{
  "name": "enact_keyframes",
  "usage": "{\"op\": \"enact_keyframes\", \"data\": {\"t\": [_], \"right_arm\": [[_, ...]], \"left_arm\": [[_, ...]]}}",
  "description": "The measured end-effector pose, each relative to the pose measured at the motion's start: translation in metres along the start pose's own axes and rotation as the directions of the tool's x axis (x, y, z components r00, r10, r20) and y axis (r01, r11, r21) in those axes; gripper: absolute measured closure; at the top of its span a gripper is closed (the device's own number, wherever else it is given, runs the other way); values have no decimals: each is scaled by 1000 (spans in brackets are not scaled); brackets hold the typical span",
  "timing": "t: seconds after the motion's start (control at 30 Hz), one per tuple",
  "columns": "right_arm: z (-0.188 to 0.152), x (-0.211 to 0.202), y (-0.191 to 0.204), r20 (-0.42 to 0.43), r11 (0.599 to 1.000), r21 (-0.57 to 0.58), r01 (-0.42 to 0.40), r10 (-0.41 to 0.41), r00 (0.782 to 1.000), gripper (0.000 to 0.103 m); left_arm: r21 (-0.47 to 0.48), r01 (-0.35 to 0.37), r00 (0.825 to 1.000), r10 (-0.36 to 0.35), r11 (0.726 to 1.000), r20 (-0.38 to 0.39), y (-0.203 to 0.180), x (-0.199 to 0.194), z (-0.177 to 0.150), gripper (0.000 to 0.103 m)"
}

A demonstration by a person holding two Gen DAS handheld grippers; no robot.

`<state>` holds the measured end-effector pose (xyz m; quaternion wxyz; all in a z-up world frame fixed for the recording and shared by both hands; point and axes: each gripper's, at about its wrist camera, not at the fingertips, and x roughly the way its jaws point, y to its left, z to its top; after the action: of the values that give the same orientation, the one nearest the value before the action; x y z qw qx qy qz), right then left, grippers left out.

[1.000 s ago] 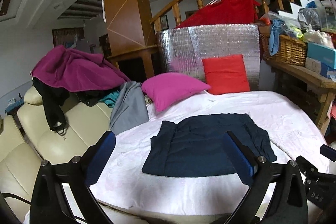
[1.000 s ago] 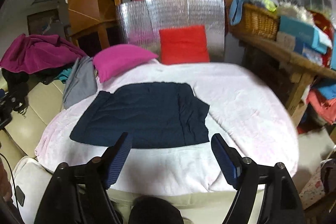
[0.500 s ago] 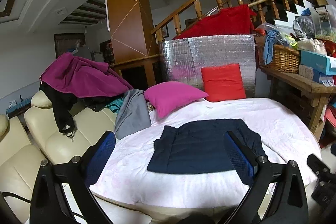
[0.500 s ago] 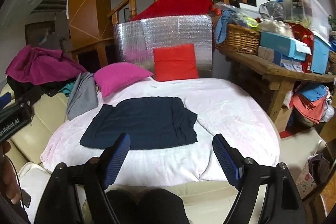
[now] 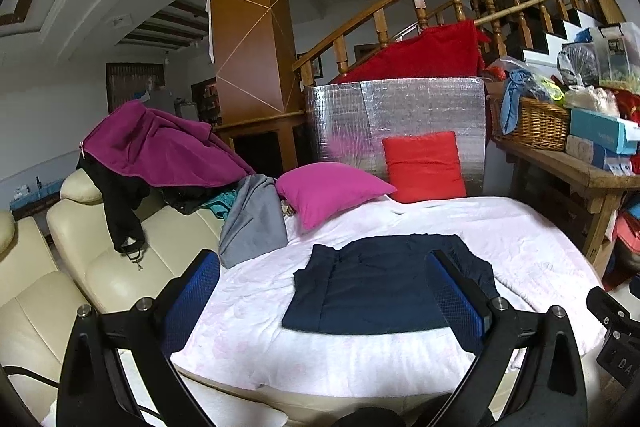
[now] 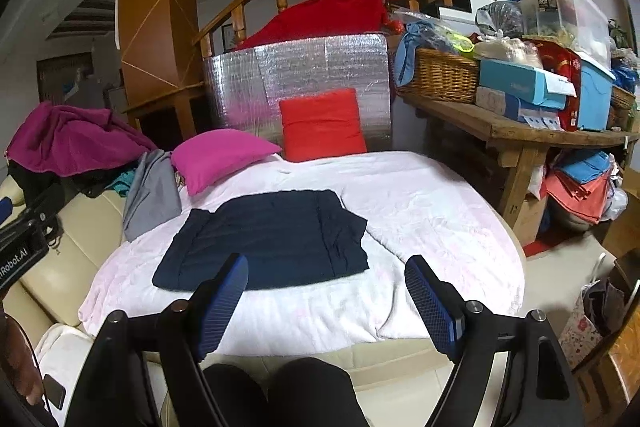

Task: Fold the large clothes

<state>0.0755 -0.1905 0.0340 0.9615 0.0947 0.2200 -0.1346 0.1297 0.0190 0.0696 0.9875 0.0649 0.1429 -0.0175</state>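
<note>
A dark navy garment [image 5: 380, 287] lies folded into a flat rectangle on the white-pink blanket [image 5: 520, 227] over the round surface; it also shows in the right wrist view [image 6: 272, 239]. My left gripper [image 5: 324, 291] is open and empty, held back above the near left edge. My right gripper [image 6: 326, 291] is open and empty, held back off the near edge, above the person's knees. Neither touches the garment.
A magenta pillow [image 5: 332, 191], a red pillow [image 5: 424, 167] and a grey garment [image 5: 252, 223] sit at the far side. A cream sofa [image 5: 100, 267] with piled clothes [image 5: 160, 151] is left. A cluttered wooden table [image 6: 520, 131] stands right. A silver foil panel [image 6: 300, 75] stands behind.
Both grippers have pulled back and up from the garment, so it looks smaller and farther. The garment lies unmoved. Both grippers stay open.
</note>
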Motion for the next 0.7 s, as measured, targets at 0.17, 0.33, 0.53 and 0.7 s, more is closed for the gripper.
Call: {"op": "enact_keyframes", "data": {"t": [0.17, 0.33, 0.53, 0.7], "right_arm": [[2, 3, 4, -6, 1000, -6, -6, 6, 1000, 19], [-2, 8, 11, -20, 1000, -13, -17, 16, 1000, 19], [-4, 12, 16, -22, 999, -18, -28, 28, 999, 19], [0, 13, 17, -13, 999, -24, -29, 28, 1000, 19]], "left_arm": [[-3, -9, 1000, 9, 1000, -8, 0, 5, -2, 2], [0, -23, 1000, 23, 1000, -7, -1, 6, -4, 2], [-10, -27, 1000, 27, 1000, -15, 0, 8, -4, 1], [-13, -33, 999, 33, 999, -11, 2, 8, -1, 1]]}}
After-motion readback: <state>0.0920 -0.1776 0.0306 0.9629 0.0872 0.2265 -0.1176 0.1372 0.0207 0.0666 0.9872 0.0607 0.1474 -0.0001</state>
